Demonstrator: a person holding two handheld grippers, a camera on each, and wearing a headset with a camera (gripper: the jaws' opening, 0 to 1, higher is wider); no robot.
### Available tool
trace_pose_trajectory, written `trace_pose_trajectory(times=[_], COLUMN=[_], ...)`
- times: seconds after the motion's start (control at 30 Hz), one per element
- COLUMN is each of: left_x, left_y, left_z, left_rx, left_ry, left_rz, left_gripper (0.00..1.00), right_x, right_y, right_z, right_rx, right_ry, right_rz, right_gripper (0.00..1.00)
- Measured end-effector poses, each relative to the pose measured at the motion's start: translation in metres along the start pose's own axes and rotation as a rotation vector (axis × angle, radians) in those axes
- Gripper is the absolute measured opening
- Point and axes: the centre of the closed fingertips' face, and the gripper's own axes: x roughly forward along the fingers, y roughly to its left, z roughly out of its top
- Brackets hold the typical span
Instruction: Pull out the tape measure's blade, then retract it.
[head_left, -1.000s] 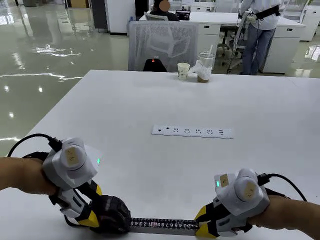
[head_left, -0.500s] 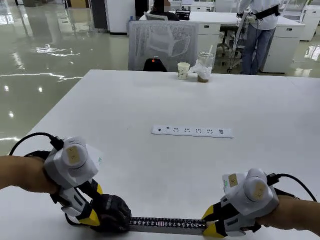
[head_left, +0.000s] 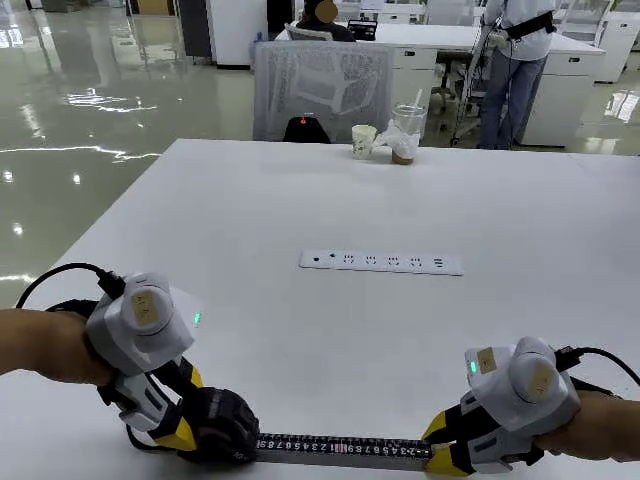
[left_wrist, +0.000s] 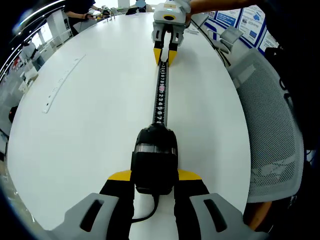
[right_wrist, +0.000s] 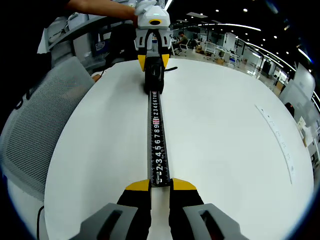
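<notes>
Item: tape measure case (left_wrist: 154, 155), black, held at 7 o'clock in the head view near the table's (head_left: 300, 190) front edge, clenched between the jaws of the left tool (left_wrist: 155, 176). The blade (right_wrist: 157, 137) is drawn out flat toward 3 o'clock, and its end is gripped by the right tool (right_wrist: 160, 186). A white power strip (head_left: 381, 263) is laid at 12 o'clock of the blade, well apart.

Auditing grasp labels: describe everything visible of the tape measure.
The tape measure has a black, rubbery-looking case resting on the white table, clamped in the left claw. Its dark blade, printed with white and red numerals, lies flat, pulled out straight to the right claw, which pinches its tip.
</notes>
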Motion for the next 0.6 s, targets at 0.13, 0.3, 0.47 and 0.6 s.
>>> trace_pose_trajectory(times=[0.13,0.3,0.47,0.6], left_x=[0.0,-0.001,-0.001,-0.001], left_y=[-0.001,-0.002,-0.003,-0.004], left_z=[0.001,0.001,0.002,0.002], left_rx=[-0.001,0.001,0.002,0.003], left_ry=[0.0,0.002,0.005,0.006], left_rz=[0.0,-0.001,-0.002,-0.001], left_gripper=[0.24,0.24,0.24,0.24], right_x=[-0.003,-0.006,-0.009,-0.01], right_y=[0.0,0.0,-0.001,-0.001], right_z=[-0.004,-0.008,-0.01,-0.014], right_rx=[0.004,0.008,0.004,0.001], right_ry=[0.006,0.01,0.015,0.022], right_rz=[-0.002,-0.005,-0.006,-0.006], right_gripper=[0.09,0.09,0.09,0.09])
